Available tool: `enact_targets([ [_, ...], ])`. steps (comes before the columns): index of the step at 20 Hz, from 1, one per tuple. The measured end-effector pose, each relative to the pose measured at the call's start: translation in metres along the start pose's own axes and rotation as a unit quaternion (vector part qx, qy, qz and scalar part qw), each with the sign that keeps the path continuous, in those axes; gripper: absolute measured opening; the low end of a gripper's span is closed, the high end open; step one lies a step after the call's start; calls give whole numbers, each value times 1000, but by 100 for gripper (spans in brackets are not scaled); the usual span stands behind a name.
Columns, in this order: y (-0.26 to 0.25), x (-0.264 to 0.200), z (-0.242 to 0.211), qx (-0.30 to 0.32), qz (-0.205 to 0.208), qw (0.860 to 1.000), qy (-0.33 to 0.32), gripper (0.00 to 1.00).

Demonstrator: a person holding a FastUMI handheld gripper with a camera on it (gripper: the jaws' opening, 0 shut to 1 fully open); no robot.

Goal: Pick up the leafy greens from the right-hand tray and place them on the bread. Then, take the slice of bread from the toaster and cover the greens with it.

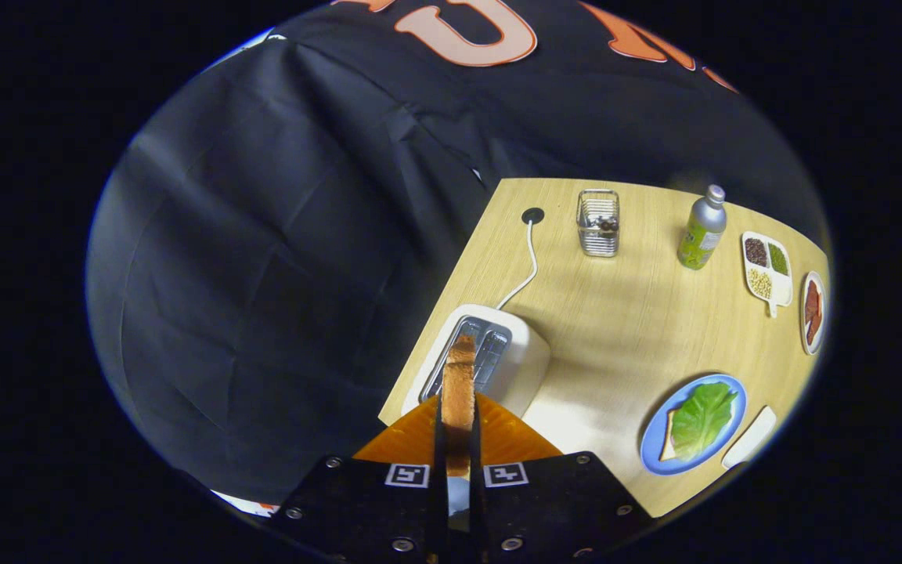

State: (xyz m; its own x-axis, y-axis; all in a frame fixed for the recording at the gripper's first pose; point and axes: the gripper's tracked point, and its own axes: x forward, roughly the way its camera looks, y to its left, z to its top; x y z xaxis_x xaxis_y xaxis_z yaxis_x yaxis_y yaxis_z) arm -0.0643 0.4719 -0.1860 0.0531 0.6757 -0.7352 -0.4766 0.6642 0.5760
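The greens [703,417] already lie on the bread [668,448] on the blue plate [654,439], far right of the toaster [498,364]. The gripper [457,439] is closed on the toast slice [459,384], above the toaster; covering the greens is left.

My fingers [445,439] hide the lower end of the browned bread slice [460,384]. The green leaf [701,419] covers most of the bread on the blue plate [654,439].
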Motion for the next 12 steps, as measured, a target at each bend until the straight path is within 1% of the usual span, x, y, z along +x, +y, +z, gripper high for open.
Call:
enact_targets([
  [4,-33,-34,-9,-9,-7,1000,-19,11],
  [8,-56,-63,-21,-4,13,999,-46,11],
  [12,-92,-82,-31,11,21,997,-70,11],
])
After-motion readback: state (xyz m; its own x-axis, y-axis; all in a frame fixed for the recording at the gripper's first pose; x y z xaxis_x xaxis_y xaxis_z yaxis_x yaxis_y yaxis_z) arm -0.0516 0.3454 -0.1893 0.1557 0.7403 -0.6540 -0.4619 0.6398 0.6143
